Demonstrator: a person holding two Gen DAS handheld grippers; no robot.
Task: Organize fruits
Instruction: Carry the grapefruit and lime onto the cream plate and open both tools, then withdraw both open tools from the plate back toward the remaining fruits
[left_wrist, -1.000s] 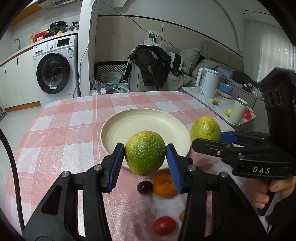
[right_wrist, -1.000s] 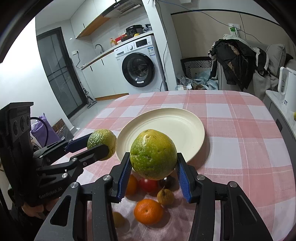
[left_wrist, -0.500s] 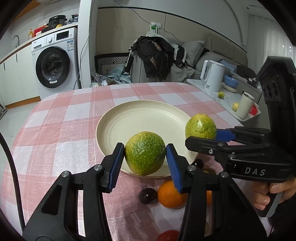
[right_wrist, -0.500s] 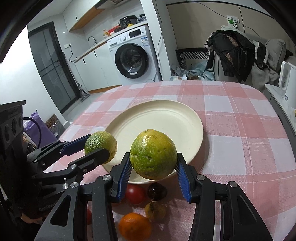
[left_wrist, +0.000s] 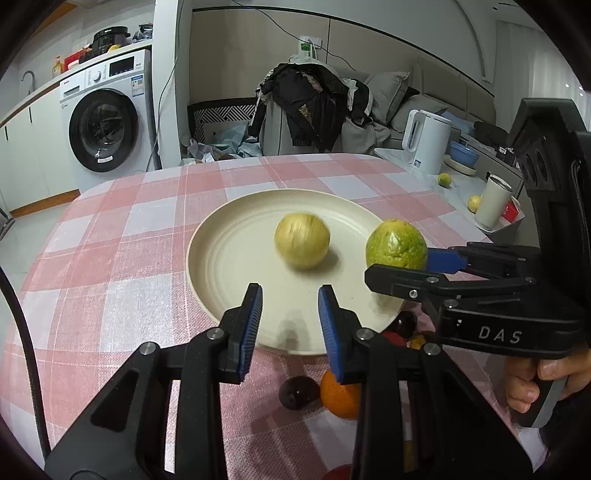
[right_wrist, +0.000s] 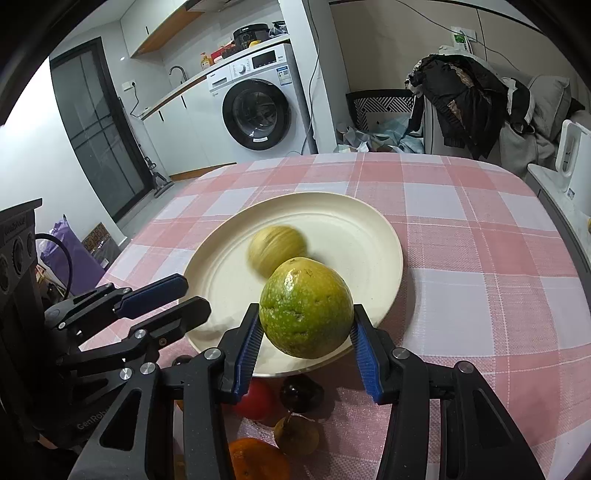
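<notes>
Left gripper gapes empty; blurred yellow-green round fruit may roll off cream plate. Right gripper clamps mottled green fruit.

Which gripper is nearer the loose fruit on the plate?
Hard to call. The left gripper, open and empty, faces the loose fruit across bare plate. The right gripper holds its own fruit right beside it.

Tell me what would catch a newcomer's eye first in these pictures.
First, the big green fruit clamped in the right gripper, held over the near rim of the cream plate. Next, the blurred yellowish fruit lying near the middle of that plate, just beyond the open, empty left gripper. Behind it all, the pink checked tablecloth fills the scene, with small fruits waiting in front of the plate.
</notes>
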